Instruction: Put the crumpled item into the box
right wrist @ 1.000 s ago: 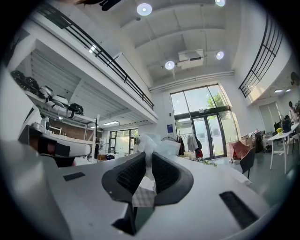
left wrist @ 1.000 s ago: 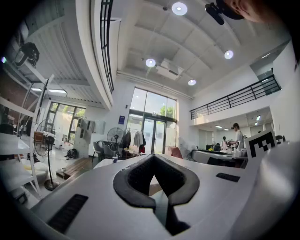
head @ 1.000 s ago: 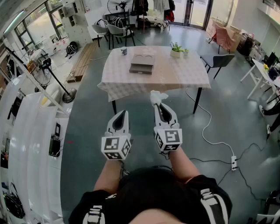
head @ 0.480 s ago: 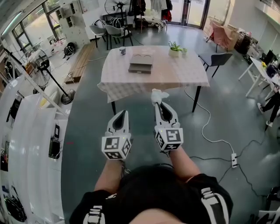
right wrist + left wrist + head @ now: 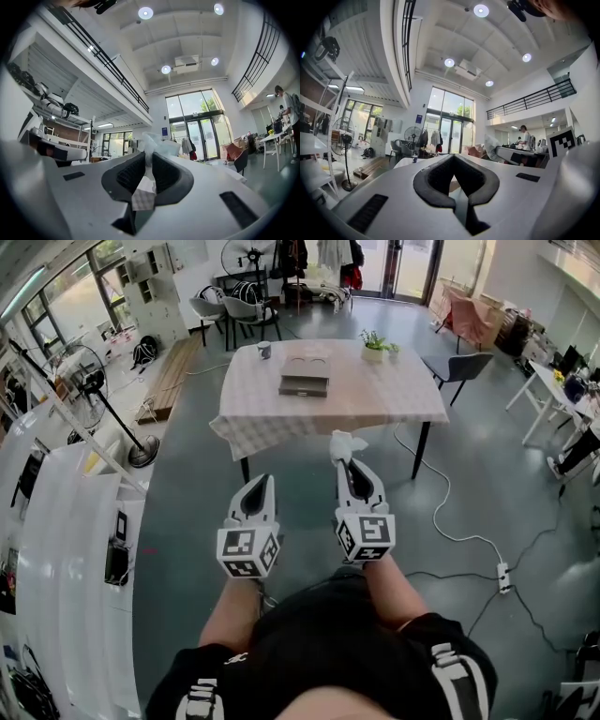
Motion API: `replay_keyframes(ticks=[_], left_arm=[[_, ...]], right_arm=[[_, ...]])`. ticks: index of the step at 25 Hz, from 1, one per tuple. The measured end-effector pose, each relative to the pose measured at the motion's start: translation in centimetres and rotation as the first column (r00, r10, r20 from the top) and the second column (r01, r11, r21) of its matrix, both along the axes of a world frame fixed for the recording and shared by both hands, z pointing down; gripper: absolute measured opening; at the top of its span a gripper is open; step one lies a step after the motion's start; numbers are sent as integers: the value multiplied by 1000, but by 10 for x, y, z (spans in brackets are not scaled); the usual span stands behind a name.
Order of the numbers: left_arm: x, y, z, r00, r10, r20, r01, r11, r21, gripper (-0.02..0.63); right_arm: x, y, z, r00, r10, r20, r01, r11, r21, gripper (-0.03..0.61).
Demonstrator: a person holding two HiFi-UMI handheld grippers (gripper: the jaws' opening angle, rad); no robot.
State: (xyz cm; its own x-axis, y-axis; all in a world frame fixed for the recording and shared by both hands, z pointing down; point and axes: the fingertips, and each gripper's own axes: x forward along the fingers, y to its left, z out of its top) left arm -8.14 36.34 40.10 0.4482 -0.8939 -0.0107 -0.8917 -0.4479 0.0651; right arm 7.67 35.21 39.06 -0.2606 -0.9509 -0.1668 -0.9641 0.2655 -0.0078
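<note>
A white crumpled item (image 5: 345, 444) sticks out of my right gripper (image 5: 346, 463), which is shut on it in mid-air, short of the table's near edge. In the right gripper view the crumpled item (image 5: 157, 146) is pinched between the black pads and bulges past the right gripper (image 5: 149, 159). A flat grey-brown box (image 5: 305, 381) lies on the checkered table (image 5: 375, 399), well ahead of both grippers. My left gripper (image 5: 262, 486) floats beside the right one, shut with nothing in it. The left gripper (image 5: 455, 163) points at the far table.
A cup (image 5: 265, 350) and a small potted plant (image 5: 377, 346) stand on the table. A chair (image 5: 461, 368) is at its right, a standing fan (image 5: 97, 381) at its left. White shelving (image 5: 56, 521) runs along the left. A cable and power strip (image 5: 502, 583) lie on the floor.
Both grippers keep their pose, and the right one still holds the crumpled item. The view has shifted slightly, with the table a little nearer.
</note>
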Motion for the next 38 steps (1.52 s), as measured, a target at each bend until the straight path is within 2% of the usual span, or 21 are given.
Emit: replay_keyframes(ticks=[7, 15, 25, 38], left_arm=[[-6, -9, 9, 1000, 5, 25, -5, 1000, 13, 0], [-4, -72, 27, 999, -23, 43, 23, 1000, 1, 0], [10, -219, 32, 997, -59, 50, 60, 998, -15, 0], [52, -438, 35, 997, -72, 27, 75, 992, -102, 0]], right_arm=[[-9, -15, 6, 1000, 6, 5, -6, 1000, 8, 46], [-2, -83, 21, 1000, -12, 7, 12, 1000, 10, 46], [17, -235, 28, 998, -36, 42, 37, 999, -20, 46], [56, -455, 29, 998, -51, 19, 53, 993, -103, 46]])
